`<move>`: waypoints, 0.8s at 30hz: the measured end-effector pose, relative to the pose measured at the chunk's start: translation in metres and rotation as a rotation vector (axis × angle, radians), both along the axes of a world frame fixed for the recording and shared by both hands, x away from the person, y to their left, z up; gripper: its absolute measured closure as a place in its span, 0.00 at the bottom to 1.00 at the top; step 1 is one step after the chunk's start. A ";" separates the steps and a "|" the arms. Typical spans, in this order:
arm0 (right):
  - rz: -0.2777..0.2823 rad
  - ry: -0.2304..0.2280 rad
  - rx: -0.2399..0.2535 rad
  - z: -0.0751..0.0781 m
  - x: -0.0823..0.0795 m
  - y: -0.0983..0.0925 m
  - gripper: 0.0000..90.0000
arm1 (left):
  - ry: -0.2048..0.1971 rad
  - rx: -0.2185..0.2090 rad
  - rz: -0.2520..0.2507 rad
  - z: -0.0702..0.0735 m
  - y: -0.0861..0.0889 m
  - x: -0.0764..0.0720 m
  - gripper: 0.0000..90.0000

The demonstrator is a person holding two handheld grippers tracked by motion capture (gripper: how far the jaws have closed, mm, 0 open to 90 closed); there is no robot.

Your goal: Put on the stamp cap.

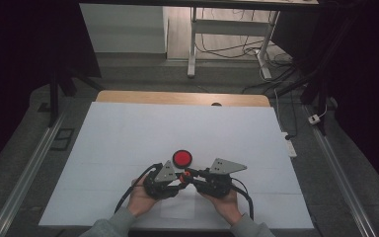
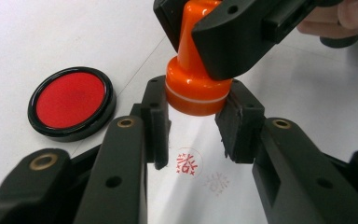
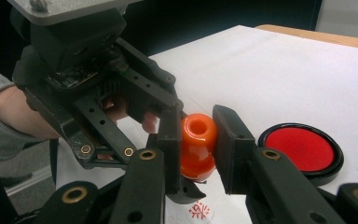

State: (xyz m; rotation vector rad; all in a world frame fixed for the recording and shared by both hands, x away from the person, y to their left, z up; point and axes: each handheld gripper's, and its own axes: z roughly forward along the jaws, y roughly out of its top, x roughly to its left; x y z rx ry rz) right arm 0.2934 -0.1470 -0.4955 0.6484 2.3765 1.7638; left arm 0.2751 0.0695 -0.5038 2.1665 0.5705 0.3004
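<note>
Clamping the orange stamp point(image 2: 193, 77) in both claws, left gripper point(image 2: 193, 123) on its base, right gripper point(image 3: 196, 149) on its handle, I steady it above the paper point(image 2: 284, 93), ink pad point(image 2: 71, 100) nearby.

The orange stamp point(image 2: 193, 88) is glossy, with a narrow neck, a wide round base and a pale ring. It hangs upright just above the white sheet point(image 2: 270, 93), at 5 o'clock from the red ink pad point(image 2: 70, 100).

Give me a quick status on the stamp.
Both grippers, left and right, shut on orange stamp, held above paper. Red ink pad alongside, not blocking.
</note>
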 end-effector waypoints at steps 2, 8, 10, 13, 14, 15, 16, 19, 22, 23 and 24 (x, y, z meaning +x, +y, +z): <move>-0.002 0.007 0.006 -0.001 0.000 0.000 0.81 | 0.008 0.005 -0.005 0.000 0.000 0.001 0.72; -0.004 -0.001 0.004 -0.003 -0.001 0.000 0.81 | 0.002 0.004 -0.004 0.000 0.000 0.000 0.72; -0.004 -0.002 0.007 -0.002 -0.001 0.000 0.81 | 0.003 0.004 -0.006 -0.001 0.000 0.000 0.72; -0.004 -0.003 -0.001 -0.003 -0.001 0.001 0.81 | 0.004 0.011 -0.008 -0.001 0.000 0.001 0.72; -0.004 -0.001 -0.003 -0.003 -0.001 0.001 0.81 | 0.004 0.006 -0.009 -0.001 0.000 0.001 0.72; -0.005 -0.002 -0.004 -0.002 -0.001 0.001 0.81 | 0.000 0.001 -0.007 -0.001 0.000 0.000 0.72; -0.005 -0.005 -0.004 -0.001 -0.001 0.001 0.81 | -0.006 -0.004 -0.007 0.000 0.001 0.000 0.72; -0.004 -0.015 -0.008 0.004 -0.002 0.000 0.81 | -0.004 -0.032 -0.008 0.001 0.002 0.000 0.72; -0.006 -0.024 -0.021 0.005 -0.002 0.001 0.81 | -0.002 -0.031 -0.005 -0.001 0.002 0.000 0.72; -0.006 -0.025 -0.024 0.004 -0.002 0.002 0.81 | -0.001 -0.033 -0.005 -0.001 0.002 0.000 0.72; -0.006 -0.023 -0.023 0.004 -0.002 0.001 0.81 | -0.006 -0.035 -0.004 -0.001 0.002 0.000 0.72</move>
